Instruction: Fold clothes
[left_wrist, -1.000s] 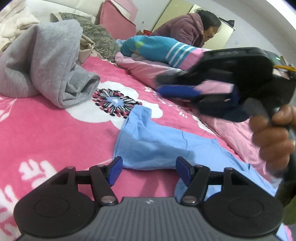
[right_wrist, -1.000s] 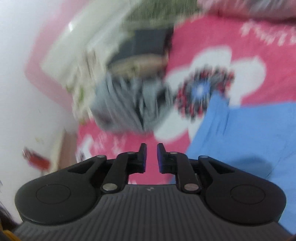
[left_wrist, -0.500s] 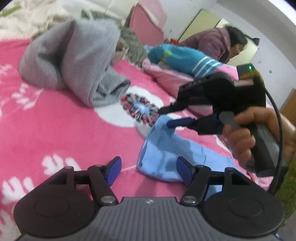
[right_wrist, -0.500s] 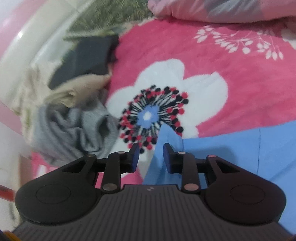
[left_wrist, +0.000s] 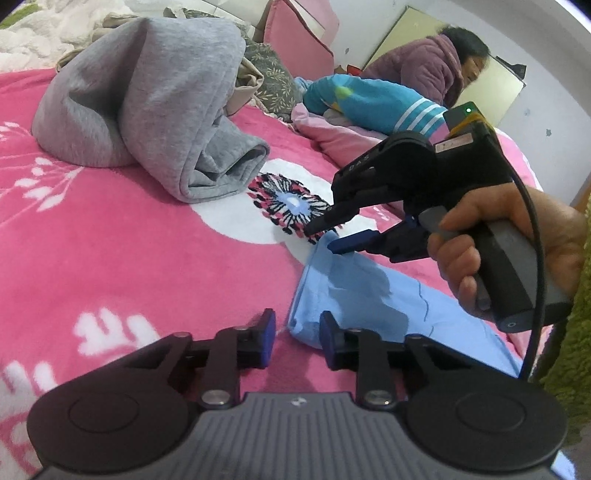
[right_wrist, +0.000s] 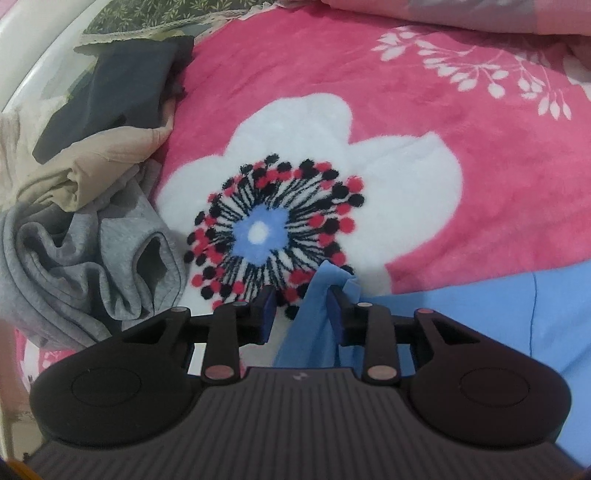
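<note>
Blue garment corner lies loosely between both narrowly parted tools, left tool closing, right tool steady; thin fabric could slip free

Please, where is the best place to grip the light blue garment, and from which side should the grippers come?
Probably its two end corners, from above. The light blue garment lies flat; its far corner rises between the right gripper pads, and its near corner lies at the closing left gripper.
</note>
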